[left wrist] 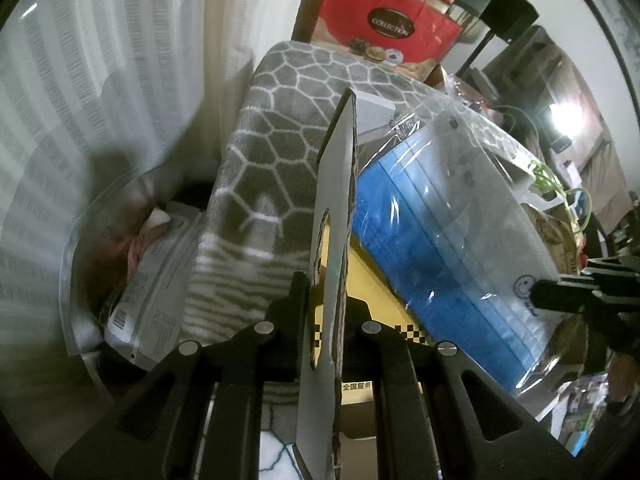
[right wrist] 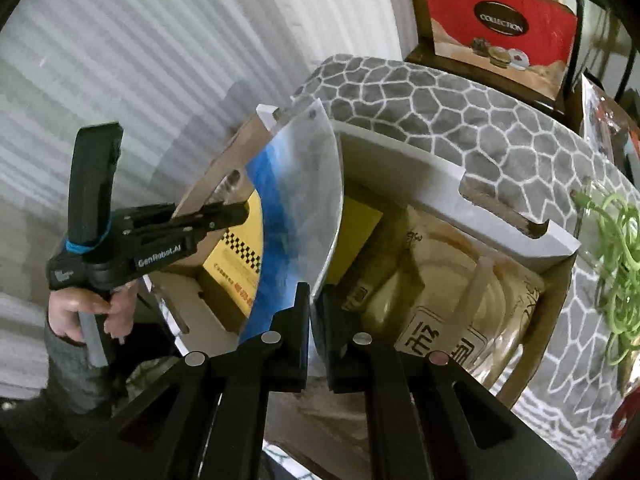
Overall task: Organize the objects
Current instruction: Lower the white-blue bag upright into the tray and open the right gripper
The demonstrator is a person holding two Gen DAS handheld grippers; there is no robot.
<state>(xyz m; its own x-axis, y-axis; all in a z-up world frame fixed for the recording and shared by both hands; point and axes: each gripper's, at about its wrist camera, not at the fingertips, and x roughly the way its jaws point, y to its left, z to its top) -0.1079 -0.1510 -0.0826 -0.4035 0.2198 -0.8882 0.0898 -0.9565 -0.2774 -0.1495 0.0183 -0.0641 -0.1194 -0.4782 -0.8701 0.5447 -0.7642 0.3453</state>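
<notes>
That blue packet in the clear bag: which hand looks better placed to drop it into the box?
Right, probably: its fingers already pinch the bag above the open box; the left gripper holds a flap.

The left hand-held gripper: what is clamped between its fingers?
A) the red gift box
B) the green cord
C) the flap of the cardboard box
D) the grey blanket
C: in the left wrist view, the left hand-held gripper is shut on the thin white cardboard flap, holding it upright, while the bag of blue masks hangs over the open box.
</notes>
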